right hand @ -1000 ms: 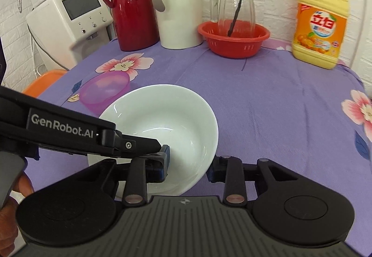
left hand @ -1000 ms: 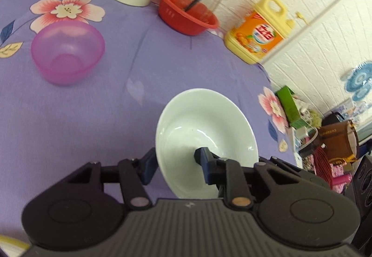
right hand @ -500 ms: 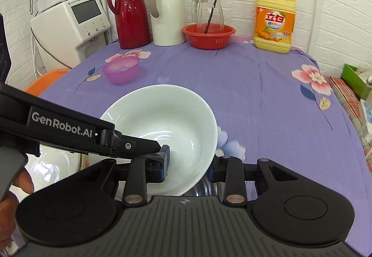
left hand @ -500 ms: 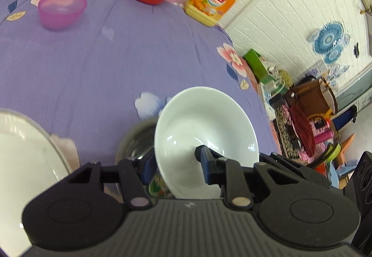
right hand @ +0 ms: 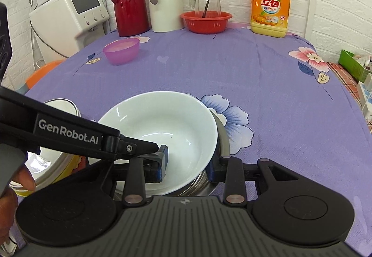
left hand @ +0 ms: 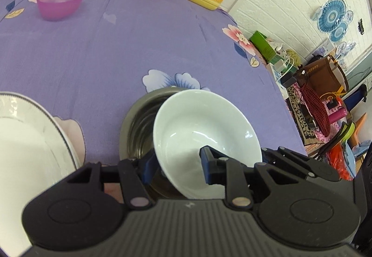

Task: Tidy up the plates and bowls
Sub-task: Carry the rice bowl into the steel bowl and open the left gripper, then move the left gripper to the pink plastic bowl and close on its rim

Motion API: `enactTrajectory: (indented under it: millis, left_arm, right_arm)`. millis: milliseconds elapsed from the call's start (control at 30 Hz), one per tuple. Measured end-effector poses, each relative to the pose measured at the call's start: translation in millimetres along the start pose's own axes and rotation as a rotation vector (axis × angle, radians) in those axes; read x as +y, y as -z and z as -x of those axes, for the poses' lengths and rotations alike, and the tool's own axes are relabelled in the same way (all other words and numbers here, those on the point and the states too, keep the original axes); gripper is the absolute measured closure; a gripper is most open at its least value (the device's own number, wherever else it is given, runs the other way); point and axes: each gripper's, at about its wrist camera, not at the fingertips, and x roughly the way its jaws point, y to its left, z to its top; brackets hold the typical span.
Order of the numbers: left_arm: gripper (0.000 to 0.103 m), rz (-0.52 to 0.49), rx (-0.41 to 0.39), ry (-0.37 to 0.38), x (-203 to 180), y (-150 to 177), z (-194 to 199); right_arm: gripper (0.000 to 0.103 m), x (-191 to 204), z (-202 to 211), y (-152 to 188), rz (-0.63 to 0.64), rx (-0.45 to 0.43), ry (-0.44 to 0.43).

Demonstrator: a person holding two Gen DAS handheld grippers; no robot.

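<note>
Both grippers grip the rim of one white bowl (left hand: 204, 131), also in the right wrist view (right hand: 162, 124). My left gripper (left hand: 177, 165) is shut on its near rim, one finger inside. My right gripper (right hand: 188, 165) is shut on the bowl's right rim. The bowl hangs tilted just over a steel bowl (left hand: 137, 117), whose rim shows at its right in the right wrist view (right hand: 223, 138). A white plate (left hand: 28, 140) lies to the left. A purple bowl (right hand: 121, 50) sits farther back on the purple tablecloth.
At the table's back stand a red basket (right hand: 206, 21) holding a glass jug, a white thermos (right hand: 164, 1), a red thermos (right hand: 129, 2) and an orange detergent bottle (right hand: 270, 7). A water dispenser (right hand: 69, 17) is at left. Clutter lies off the table's right edge.
Both grippers carried the white bowl back toward the table's near edge and lowered it over the steel bowl. The purple bowl now lies far behind; the white plate came into view.
</note>
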Motion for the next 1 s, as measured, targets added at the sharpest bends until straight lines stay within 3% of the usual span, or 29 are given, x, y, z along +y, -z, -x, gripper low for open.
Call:
enactTrajectory:
  millis: [100, 133, 167, 233, 267, 367, 500, 800, 1000]
  left_arm:
    - [0.073, -0.012, 0.016, 0.002, -2, -3, 0]
    - [0.063, -0.015, 0.018, 0.004, -2, -4, 3]
    - [0.04, -0.015, 0.013, -0.001, -2, -7, 7]
    - [0.027, -0.015, -0.022, 0.005, -2, -11, 20]
    - [0.027, -0.018, -0.033, 0.016, -2, -15, 26]
    - [0.027, -0.037, -0.067, 0.032, -5, -22, 44]
    - [0.024, -0.036, -0.123, 0.037, 3, -31, 65]
    - [0.023, -0.001, -0.141, -0.107, 81, -52, 80]
    - [0.023, 0.118, -0.17, -0.17, 158, -90, 86]
  right_arm:
    - [0.044, -3, 3, 2, -0.021, -0.006, -0.022]
    - [0.044, -4, 5, 3, -0.035, -0.015, -0.029]
    - [0.043, -7, 8, 3, -0.051, -0.028, -0.033]
    - [0.039, -15, 17, 1, -0.096, -0.07, -0.047]
    - [0.031, -19, 21, -1, -0.121, -0.085, -0.058]
    - [0.021, -26, 33, -5, -0.154, -0.123, -0.063]
    - [0.0, -28, 45, -9, -0.157, -0.156, -0.062]
    - [0.0, -18, 23, -33, -0.096, -0.105, -0.072]
    - [0.0, 9, -26, -85, -0.031, -0.049, -0.12]
